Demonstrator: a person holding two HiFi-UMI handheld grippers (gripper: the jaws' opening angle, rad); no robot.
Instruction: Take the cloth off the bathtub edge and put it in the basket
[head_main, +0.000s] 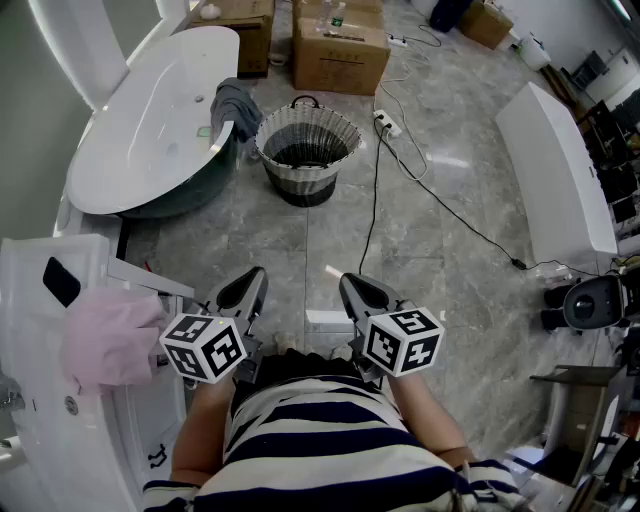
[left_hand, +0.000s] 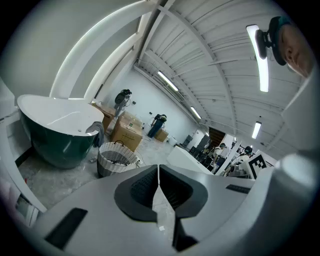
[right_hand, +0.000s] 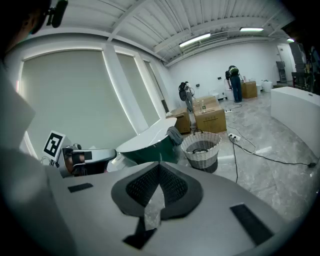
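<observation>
Green-sided bathtub (head_main: 150, 130) far ahead, left. Wicker basket (head_main: 307, 150) just beside its rim. Grey cloth (head_main: 235, 105) draped over tub edge nearest basket, well ahead of jaws. Left gripper (head_main: 243, 293) roughly in line, likely nearer; right gripper (head_main: 362, 295) offset. Both jaws clenched, empty.

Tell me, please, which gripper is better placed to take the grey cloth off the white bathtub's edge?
Probably the left gripper: the grey cloth lies ahead on its side, the right gripper farther off. Both are shut.
</observation>
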